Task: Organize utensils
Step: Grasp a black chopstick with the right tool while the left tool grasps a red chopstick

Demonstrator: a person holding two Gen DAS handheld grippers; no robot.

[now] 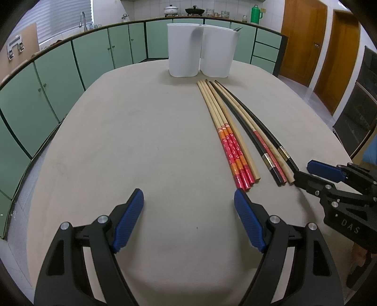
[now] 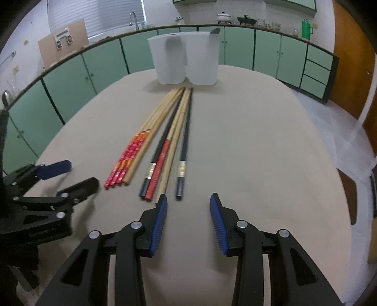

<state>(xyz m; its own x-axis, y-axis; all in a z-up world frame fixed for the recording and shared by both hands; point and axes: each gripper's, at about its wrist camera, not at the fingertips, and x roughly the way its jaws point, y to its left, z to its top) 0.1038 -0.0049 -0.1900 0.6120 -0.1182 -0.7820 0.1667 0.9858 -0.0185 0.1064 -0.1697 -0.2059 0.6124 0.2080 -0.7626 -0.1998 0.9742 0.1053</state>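
Several chopsticks lie side by side on the beige table (image 1: 141,146). One bundle is pale wood with red patterned ends (image 1: 232,143), (image 2: 132,155). Beside it lie black and red ones with gold bands (image 1: 264,141), (image 2: 165,150). Two white holders (image 1: 183,49), (image 1: 219,53) stand at the far end, also in the right wrist view (image 2: 169,58), (image 2: 202,58); a utensil tip pokes from the right one. My left gripper (image 1: 188,197) is open and empty, left of the red ends. My right gripper (image 2: 188,202) is open and empty, just short of the black chopsticks' ends.
Green cabinets (image 1: 59,70) curve around behind the table, with a sink tap (image 1: 82,20), pots (image 1: 172,10) and a green flask (image 1: 256,14) on the counter. Wooden doors (image 1: 304,42) stand at the right. The right gripper also shows in the left wrist view (image 1: 304,173).
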